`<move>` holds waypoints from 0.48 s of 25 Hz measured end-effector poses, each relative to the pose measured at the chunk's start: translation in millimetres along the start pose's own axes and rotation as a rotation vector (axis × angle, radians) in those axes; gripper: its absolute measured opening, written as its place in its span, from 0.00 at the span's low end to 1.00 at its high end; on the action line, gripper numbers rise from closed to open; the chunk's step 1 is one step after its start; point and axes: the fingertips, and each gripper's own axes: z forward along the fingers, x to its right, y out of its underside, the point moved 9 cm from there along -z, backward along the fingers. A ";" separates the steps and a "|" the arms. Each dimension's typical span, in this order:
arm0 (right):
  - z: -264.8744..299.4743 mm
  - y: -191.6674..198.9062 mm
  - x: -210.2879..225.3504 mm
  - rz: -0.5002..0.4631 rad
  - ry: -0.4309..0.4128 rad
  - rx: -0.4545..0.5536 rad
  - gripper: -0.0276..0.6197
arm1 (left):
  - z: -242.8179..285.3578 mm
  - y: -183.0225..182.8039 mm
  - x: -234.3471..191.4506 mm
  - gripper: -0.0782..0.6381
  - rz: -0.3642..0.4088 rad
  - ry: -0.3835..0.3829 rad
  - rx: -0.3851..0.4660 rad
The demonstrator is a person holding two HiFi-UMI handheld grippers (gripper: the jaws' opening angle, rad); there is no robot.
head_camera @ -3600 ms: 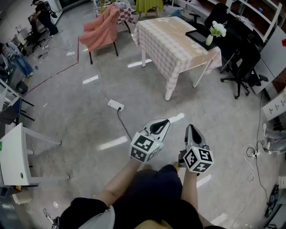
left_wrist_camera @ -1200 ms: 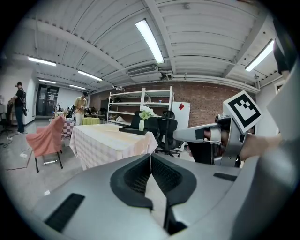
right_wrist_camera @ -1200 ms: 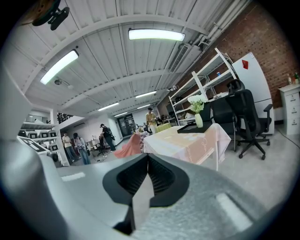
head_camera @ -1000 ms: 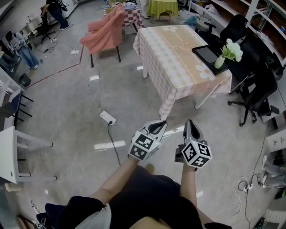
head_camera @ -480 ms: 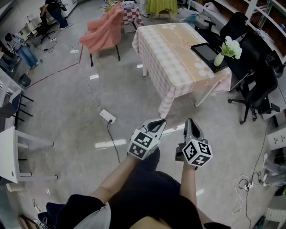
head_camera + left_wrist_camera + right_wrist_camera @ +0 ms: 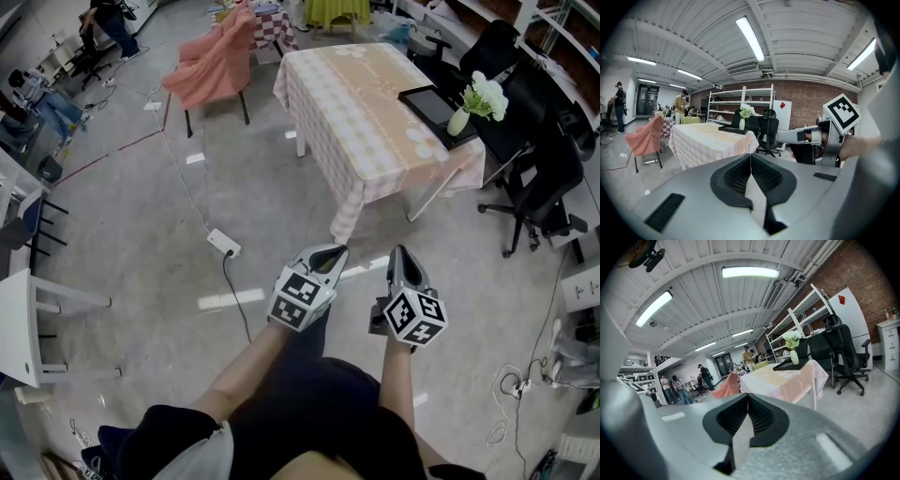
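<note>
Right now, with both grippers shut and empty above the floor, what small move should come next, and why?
Probably a step forward toward the table: the left gripper and right gripper are shut on nothing, over the floor, well short of it.

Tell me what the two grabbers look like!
The left gripper and right gripper are smooth grey shells tapering to a point. Each carries a white cube printed with black square markers. Their inner pads are black and ribbed. No cables show. The person wears dark clothes.
</note>
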 end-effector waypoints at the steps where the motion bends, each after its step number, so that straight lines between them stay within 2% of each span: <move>1: 2.4 -0.9 1.7 -0.001 0.002 0.000 0.05 | 3.3 -1.6 -1.4 0.12 0.002 0.003 0.002; 12: 56.8 -22.6 25.7 -0.009 -0.004 -0.019 0.05 | 53.1 -23.9 -33.3 0.12 -0.007 0.001 0.007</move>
